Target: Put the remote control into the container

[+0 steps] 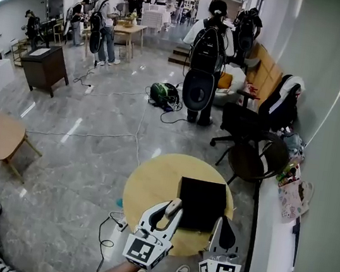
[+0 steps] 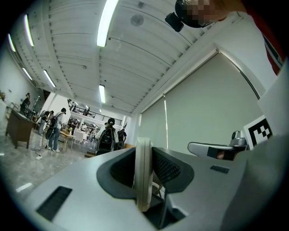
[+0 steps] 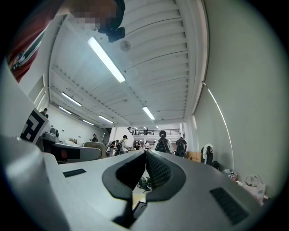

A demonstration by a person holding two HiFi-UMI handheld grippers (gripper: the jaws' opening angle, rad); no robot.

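Although the black container (image 1: 201, 202) is seen standing on the round wooden desk (image 1: 149, 183), the remote control (image 1: 173, 207) is not inside it. It is held in the left gripper (image 1: 167, 214), just short of the container's near left corner and above the near part of the desk. In the left gripper view the remote control is shown edge-on as a slim white slab standing upright between the jaws. These are set only as far apart as the slab is thick and are pressed against its two flat sides.

The right gripper (image 1: 221, 223) is carried beside the left one, by the container's near right corner. In the right gripper view its jaws are closed together, the dark ribbed pads (image 3: 158, 170) met at the tips, with nothing gripped between them. Both grippers are pointed away from the person, roughly level, with their marker cubes turned toward the head camera.

Whether the container is open at the top cannot be told; only a flat black upper face is shown. Beyond the desk a grey polished floor (image 1: 95, 120) crossed by cables is seen. A black office chair (image 1: 241, 127) is placed near the right wall and a small wooden side table (image 1: 4, 134) well apart at the left. A person with a black backpack (image 1: 207, 55) is seen from behind.
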